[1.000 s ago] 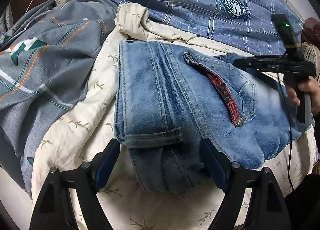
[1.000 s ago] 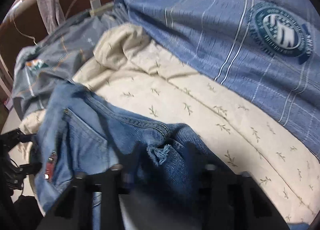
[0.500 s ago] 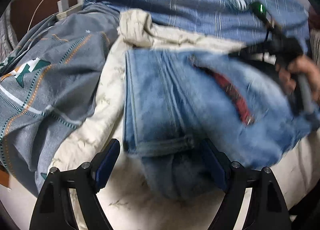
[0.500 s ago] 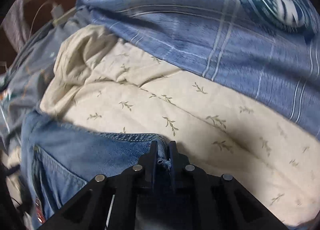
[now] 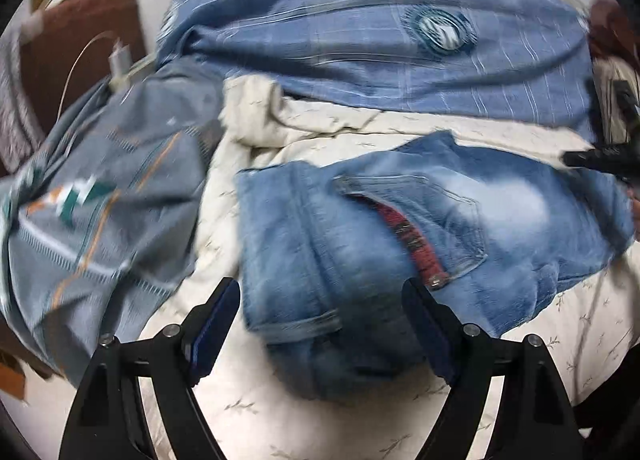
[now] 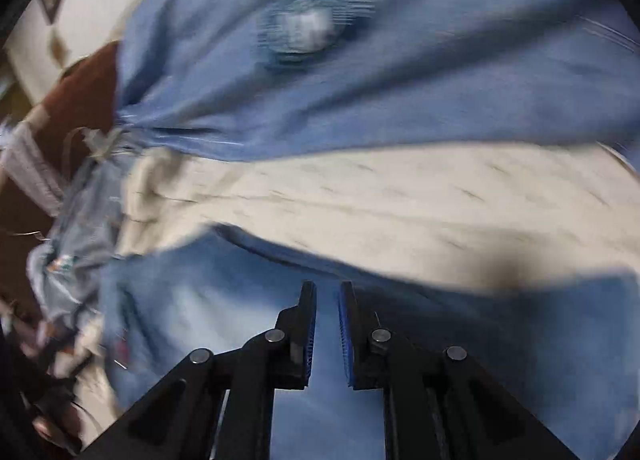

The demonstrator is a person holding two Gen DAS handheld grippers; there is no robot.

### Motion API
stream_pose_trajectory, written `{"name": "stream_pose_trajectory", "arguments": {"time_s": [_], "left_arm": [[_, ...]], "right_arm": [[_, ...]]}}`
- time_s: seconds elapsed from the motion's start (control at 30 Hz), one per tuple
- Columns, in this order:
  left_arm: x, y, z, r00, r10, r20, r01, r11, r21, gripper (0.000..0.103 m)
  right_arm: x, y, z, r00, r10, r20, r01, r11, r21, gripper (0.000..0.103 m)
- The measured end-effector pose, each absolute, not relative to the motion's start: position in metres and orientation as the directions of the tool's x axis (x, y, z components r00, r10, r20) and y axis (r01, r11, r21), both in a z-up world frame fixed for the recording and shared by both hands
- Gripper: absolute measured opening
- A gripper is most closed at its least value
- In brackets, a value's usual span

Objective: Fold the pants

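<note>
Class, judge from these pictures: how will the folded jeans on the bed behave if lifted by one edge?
The jeans probably droop, since the layers already sag over the soft bedsheet. Thick stacked denim suggests weight. The fold likely slides open unless supported.

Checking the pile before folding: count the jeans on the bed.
1: the jeans lie folded on the cream sheet, in front of the open left tongs. Others could be hidden under the blue quilt.
</note>
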State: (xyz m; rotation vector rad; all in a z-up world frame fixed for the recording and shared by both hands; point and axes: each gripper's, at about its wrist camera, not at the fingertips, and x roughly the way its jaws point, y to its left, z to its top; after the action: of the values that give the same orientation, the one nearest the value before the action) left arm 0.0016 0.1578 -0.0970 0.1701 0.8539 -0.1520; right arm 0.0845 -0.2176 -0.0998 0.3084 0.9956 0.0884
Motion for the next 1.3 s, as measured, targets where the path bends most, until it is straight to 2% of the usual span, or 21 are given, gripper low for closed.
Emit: {"name": "stream_pose_trajectory", "arguments": {"time_s": [0.17,0.2,0.27,0.33,0.47,0.53,0.63,0.83,1.0,1.3], "left_arm": [[0.015,0.131,-0.134,0.583,0.062,-0.810,0.227,0.945,0.236,0.085],[0.016,0.132,-0.138,0.578,0.066,-0.813,0.223,0.946,0.236,0.085],[0.016,0.136,-0.136,0.562,0.063,-0.825,0.203,0.956,0.212,0.086],[0.015,0.136,-0.126,0.554,0.063,-0.830,0.182,0.964,0.195,0.085],[0.009,0.109,-0.095,0.630,0.051,-0.775,0.179,0.961,0.209,0.083],[0.010,0.089,-0.082,0.648,-0.012,-0.762,0.211,0.964,0.164,0.084],[0.015,0.052,-0.075,0.673,-0.014,-0.739,0.222,0.958,0.183,0.084],[0.022,-0.010,-0.071,0.693,-0.087,-0.716,0.262,0.955,0.138,0.084],[0.028,-0.047,-0.073,0.695,-0.128,-0.708,0.293,0.949,0.116,0.084],[0.028,-0.077,-0.086,0.713,-0.126,-0.689,0.324,0.932,0.165,0.084]], "right_arm": [[0.023,-0.308,-0.127,0.552,0.137,-0.823,0.301,0.887,0.350,0.013],[0.014,-0.323,-0.132,0.560,0.140,-0.816,0.324,0.870,0.371,0.013],[-0.002,-0.346,-0.135,0.587,0.191,-0.787,0.328,0.832,0.447,0.013],[-0.009,-0.355,-0.131,0.591,0.176,-0.787,0.339,0.832,0.440,0.013],[-0.029,-0.361,-0.120,0.640,0.166,-0.750,0.340,0.814,0.470,0.013],[-0.029,-0.355,-0.119,0.624,0.143,-0.768,0.341,0.834,0.433,0.013],[-0.029,-0.347,-0.133,0.561,0.132,-0.817,0.355,0.853,0.382,0.014],[-0.036,-0.341,-0.130,0.551,0.127,-0.825,0.353,0.860,0.368,0.014],[-0.040,-0.332,-0.112,0.603,0.151,-0.783,0.289,0.874,0.391,0.014],[-0.031,-0.324,-0.108,0.605,0.145,-0.783,0.254,0.897,0.363,0.014]]}}
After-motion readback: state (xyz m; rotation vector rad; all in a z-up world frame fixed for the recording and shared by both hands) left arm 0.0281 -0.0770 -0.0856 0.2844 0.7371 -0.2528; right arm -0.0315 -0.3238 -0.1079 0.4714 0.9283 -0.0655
